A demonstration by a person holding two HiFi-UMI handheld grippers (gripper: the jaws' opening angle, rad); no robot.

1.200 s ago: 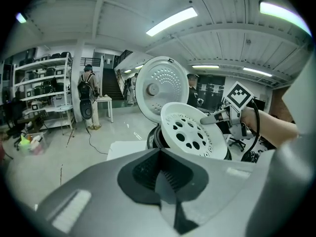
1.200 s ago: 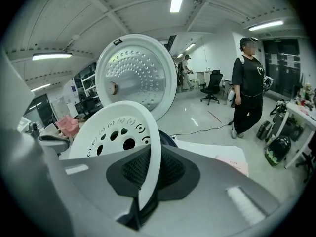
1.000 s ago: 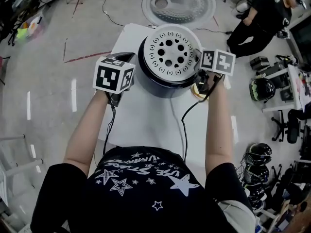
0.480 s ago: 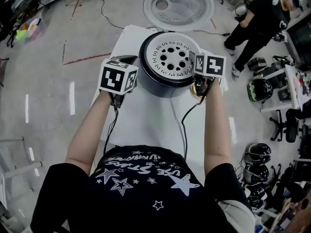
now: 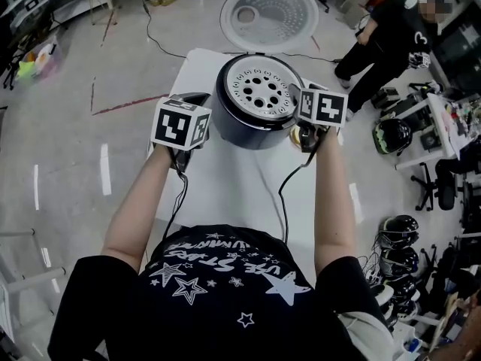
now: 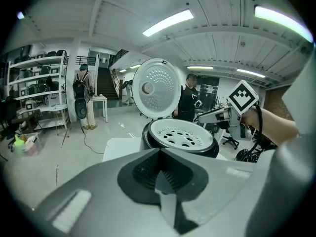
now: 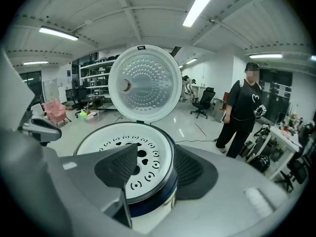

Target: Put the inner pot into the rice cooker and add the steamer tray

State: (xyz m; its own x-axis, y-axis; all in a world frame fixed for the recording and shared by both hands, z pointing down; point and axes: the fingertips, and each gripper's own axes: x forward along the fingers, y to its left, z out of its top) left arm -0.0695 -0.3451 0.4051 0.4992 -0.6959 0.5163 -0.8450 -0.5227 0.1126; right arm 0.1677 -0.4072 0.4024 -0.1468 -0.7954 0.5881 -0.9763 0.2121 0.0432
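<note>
Tray (image 5: 263, 89) sits flat in the mouth of the cooker (image 5: 252, 130), its white perforated face level with the dark rim and covering whatever is beneath. The lid (image 5: 274, 13) stands open behind, hinged at the far side.

The cooker is at the far end of the narrow white table (image 5: 233, 186), close to the far edge. Bare tabletop stretches from it back toward the person, crossed only by two cables (image 5: 282, 194).

The right gripper (image 7: 155, 154) is just beside the cooker's right side. Its jaws have just been opening and now stand moderately wide; the cooker's rim and the tray's edge show in the gap, and neither pad presses on them. The left gripper (image 6: 159, 152) hovers off the cooker's left side, jaws closed together with nothing between them.

To the left of the table the floor (image 5: 75, 126) is open. To the right it is crowded: a bystander (image 5: 383, 40) at the far right, with helmets (image 5: 394, 135) nearer.
</note>
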